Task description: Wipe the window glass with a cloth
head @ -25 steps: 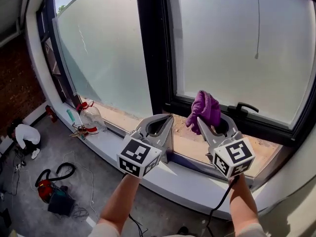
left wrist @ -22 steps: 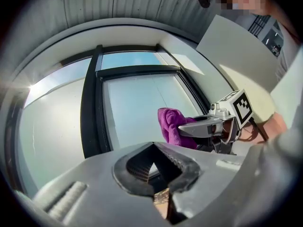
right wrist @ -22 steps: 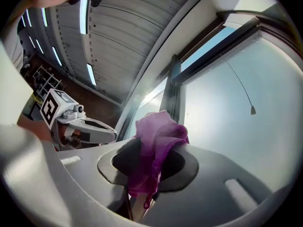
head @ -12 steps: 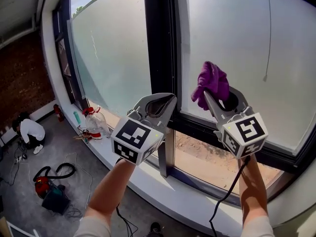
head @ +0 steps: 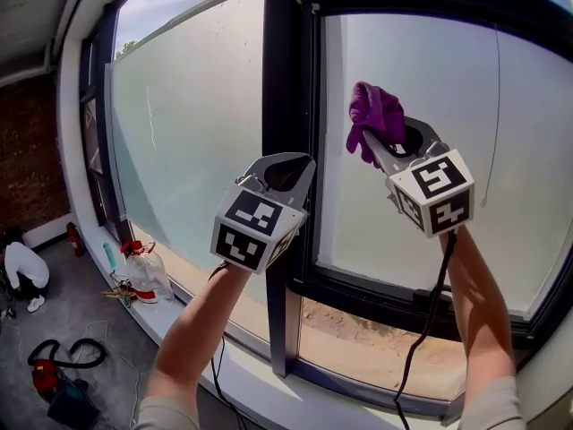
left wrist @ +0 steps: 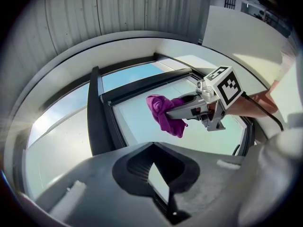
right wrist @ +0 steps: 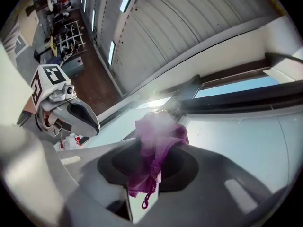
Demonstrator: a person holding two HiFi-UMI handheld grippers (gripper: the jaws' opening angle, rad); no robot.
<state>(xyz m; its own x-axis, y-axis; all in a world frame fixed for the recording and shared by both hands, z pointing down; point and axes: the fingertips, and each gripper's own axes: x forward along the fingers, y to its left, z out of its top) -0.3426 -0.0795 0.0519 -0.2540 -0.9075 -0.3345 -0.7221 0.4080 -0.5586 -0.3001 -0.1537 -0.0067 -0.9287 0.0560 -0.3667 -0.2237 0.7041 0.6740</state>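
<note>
Right gripper [head: 376, 141]: raised high on an outstretched arm, jaws pinched onto the cloth [head: 373, 115]; its own view shows the fabric wedged between the jaws.
Cloth: purple, bunched into a wad at the right gripper's jaw tips, with a hemmed corner hanging back between the jaws [right wrist: 156, 141].
Window glass [head: 421, 106]: the right-hand pane stands directly ahead of the right gripper's tips; the cloth is at its upper part, and the views do not settle whether it touches.
Left gripper [head: 286, 164]: lower than the right gripper and to its left, jaws pressed together on nothing [left wrist: 152, 145], pointing up towards the cloth.
Mullion [head: 282, 79]: dark upright bar just behind the left gripper, between the two panes.
Pull cord [head: 491, 133]: thin line hanging down the pane to the right of the right gripper.
Cable [head: 430, 312]: black, running down from the right gripper's cube along the forearm.
Sill [head: 269, 374]: pale ledge far below both grippers.
Plastic bottle [head: 148, 271]: on the sill, below and left of the left gripper.
Vacuum cleaner [head: 45, 379]: on the floor far below left.
Person [head: 20, 267]: crouched at the far left edge.
</note>
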